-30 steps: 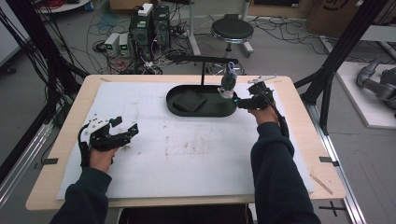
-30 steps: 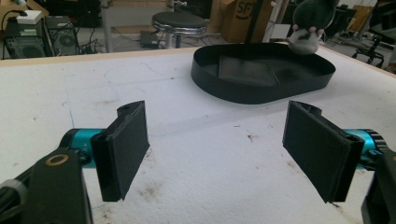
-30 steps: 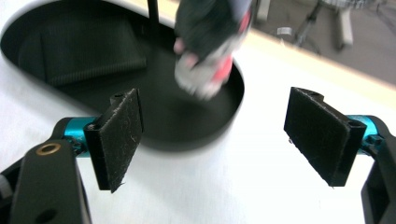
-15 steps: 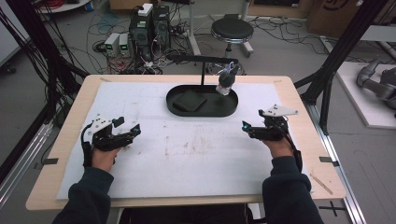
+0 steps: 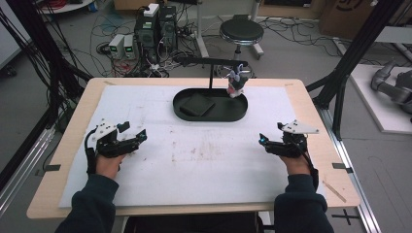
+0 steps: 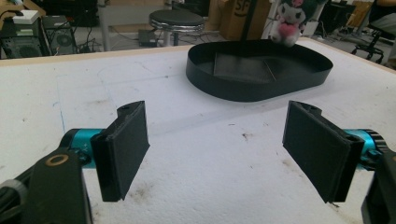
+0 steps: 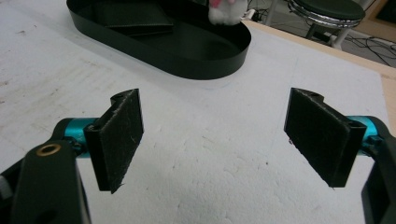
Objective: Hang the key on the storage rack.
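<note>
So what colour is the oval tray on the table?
Black; the oval tray shows best in the left gripper view.

A pale wooden table point(image 5: 311, 104) topped with a white, lightly stained sheet point(image 5: 204, 160) stands on a grey floor point(image 5: 311, 53) strewn with tangled black cables point(image 5: 296, 29). Behind the table's far edge sits a round black stool point(image 5: 241, 31) on a metal base. To its left are dark computer towers point(image 5: 158, 24) and two small pale boxes point(image 5: 123, 46) — all wired up. Black metal frame posts point(image 5: 357, 48) rise at both sides. A white platform point(image 5: 384, 102) lies at the right, and cardboard boxes point(image 5: 347, 12) stand at the back. Light is even and soft.
</note>
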`<state>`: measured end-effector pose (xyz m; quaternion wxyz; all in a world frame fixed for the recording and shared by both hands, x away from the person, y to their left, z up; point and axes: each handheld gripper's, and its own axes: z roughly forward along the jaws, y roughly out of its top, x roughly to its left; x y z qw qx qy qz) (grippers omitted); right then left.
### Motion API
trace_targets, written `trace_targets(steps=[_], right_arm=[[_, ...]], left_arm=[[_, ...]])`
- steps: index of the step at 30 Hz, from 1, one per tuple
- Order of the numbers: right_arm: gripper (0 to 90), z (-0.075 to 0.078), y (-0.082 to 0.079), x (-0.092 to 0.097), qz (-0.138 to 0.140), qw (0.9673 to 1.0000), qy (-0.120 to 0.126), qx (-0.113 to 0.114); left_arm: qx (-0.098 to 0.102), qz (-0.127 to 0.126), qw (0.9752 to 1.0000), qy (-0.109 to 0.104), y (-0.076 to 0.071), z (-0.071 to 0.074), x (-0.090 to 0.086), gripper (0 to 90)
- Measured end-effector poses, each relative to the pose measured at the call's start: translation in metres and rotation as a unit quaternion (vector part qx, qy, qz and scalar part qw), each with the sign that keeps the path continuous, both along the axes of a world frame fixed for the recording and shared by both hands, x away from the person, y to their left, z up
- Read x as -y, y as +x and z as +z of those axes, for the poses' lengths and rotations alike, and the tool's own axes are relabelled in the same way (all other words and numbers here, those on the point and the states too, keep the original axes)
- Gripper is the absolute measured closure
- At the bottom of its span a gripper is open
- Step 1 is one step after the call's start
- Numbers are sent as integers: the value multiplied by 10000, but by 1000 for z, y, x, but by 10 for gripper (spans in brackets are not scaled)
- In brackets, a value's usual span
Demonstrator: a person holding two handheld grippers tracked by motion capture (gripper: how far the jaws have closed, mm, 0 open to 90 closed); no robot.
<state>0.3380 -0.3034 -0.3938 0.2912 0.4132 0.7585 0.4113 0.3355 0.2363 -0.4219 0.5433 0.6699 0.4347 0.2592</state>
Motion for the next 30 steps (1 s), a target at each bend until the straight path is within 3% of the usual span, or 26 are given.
trace_targets(steps=[16,30], right_arm=[[201,-10,1,2,-53,9995,-271,-163],[201,-13,1,4,-36,9993,-296,-213]], left_arm=[[44,-62,10000,42,-1,1,1,223],[8,-56,10000,16,1,-1,0,223]])
